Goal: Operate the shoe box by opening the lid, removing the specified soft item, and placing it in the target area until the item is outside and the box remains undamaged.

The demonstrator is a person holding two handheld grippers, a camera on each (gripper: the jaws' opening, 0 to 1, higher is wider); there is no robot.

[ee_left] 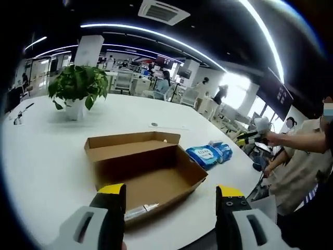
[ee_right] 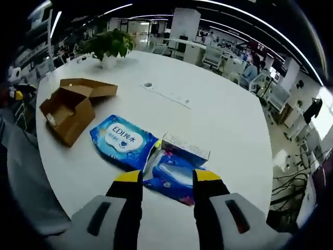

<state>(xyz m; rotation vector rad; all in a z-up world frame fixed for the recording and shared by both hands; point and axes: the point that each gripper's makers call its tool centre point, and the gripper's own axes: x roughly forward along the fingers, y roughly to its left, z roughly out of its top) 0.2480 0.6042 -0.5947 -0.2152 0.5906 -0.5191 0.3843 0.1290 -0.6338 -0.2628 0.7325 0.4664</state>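
Note:
The brown cardboard shoe box [ee_left: 151, 166] lies on the white table with its lid flap [ee_left: 130, 143] folded back. A small pale tube-like item [ee_left: 141, 210] rests in its near corner. My left gripper [ee_left: 170, 194] hovers open just in front of the box, holding nothing. A blue wipes pack [ee_left: 208, 154] lies to the right of the box. In the right gripper view the box [ee_right: 70, 112] sits far left. The wipes pack [ee_right: 124, 141] lies flat, and a second blue soft pack [ee_right: 169, 177] lies just beyond my open right gripper [ee_right: 167, 179].
A potted plant [ee_left: 78, 86] stands at the far side of the white round table [ee_left: 47, 156]. A small white-and-blue carton [ee_right: 184, 148] sits by the second pack. A person [ee_left: 302, 156] stands at the table's right edge, holding the other gripper [ee_left: 248, 136]. Office desks fill the background.

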